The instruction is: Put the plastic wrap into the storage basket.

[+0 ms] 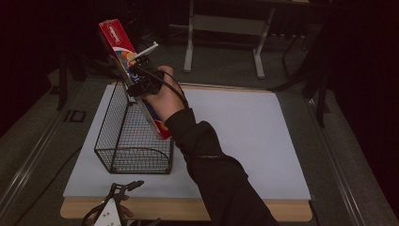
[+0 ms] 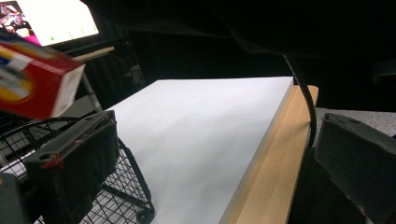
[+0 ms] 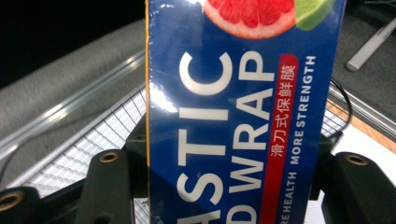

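You are mid-carry: your right claw (image 1: 141, 77) is clamped across the long plastic wrap box (image 1: 123, 55), and the box hangs tilted above the far end of the wire basket (image 1: 134, 162), its red end raised up and away from you and its lower end dipping past the basket's right rim. In the right gripper view the box (image 3: 243, 121) fills the gap between the two jaws, its blue face toward the camera and the basket's mesh (image 3: 88, 154) behind and below it. So the thing sits squarely in the grip, not at the tips.

The step in hand looks like placing the box into the basket. Next you will probably need to level the box so it lines up with the basket's long axis, then lower it between the wire walls before letting go; as tilted now, its lower end could catch the rim.

Your left claw (image 1: 123, 187) rests at the near edge of the worktop (image 1: 244, 141), just in front of the basket, jaws apart and holding nothing.
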Motion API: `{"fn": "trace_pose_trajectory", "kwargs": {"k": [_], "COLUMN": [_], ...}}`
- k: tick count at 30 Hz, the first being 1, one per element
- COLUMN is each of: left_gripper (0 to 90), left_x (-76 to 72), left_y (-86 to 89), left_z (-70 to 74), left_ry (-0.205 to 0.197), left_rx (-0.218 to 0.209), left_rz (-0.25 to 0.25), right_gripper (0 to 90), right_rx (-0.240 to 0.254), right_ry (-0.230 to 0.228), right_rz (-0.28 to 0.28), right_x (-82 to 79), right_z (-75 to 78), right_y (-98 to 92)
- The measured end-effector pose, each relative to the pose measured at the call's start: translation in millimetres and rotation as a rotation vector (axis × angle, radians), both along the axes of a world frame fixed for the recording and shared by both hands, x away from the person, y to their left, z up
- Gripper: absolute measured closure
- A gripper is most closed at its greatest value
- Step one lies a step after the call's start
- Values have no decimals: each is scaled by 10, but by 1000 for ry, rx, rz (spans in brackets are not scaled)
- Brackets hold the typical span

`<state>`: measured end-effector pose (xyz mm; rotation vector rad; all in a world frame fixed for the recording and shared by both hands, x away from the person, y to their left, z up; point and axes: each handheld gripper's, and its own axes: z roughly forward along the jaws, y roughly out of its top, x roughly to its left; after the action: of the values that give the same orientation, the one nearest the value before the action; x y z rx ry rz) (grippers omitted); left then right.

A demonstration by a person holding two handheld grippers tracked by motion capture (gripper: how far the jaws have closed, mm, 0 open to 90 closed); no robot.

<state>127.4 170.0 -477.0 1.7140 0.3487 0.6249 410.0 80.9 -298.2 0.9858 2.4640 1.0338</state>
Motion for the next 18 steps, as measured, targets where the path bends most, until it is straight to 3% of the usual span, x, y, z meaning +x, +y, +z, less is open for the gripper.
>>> {"fn": "trace_pose_trajectory", "kwargs": {"k": [4, 7, 13, 18], "left_gripper": [3, 3, 3, 3], "left_x": [-6, -9, -12, -12], "left_y": [0, 3, 8, 9], "left_z": [0, 2, 2, 1], "left_ry": [-2, -1, -1, 0], "left_rx": [1, 2, 3, 3], "left_rz": [0, 0, 2, 2], "right_gripper": [406, 407, 407, 406], "right_rx": [35, 64, 65, 33], "right_ry": [-31, -23, -8, -6], "right_rz": [-3, -10, -19, -34], "right_x": [-17, -15, 3, 24], "right_z": [-66, -147, -382, -591], "right_y": [78, 122, 223, 294]}}
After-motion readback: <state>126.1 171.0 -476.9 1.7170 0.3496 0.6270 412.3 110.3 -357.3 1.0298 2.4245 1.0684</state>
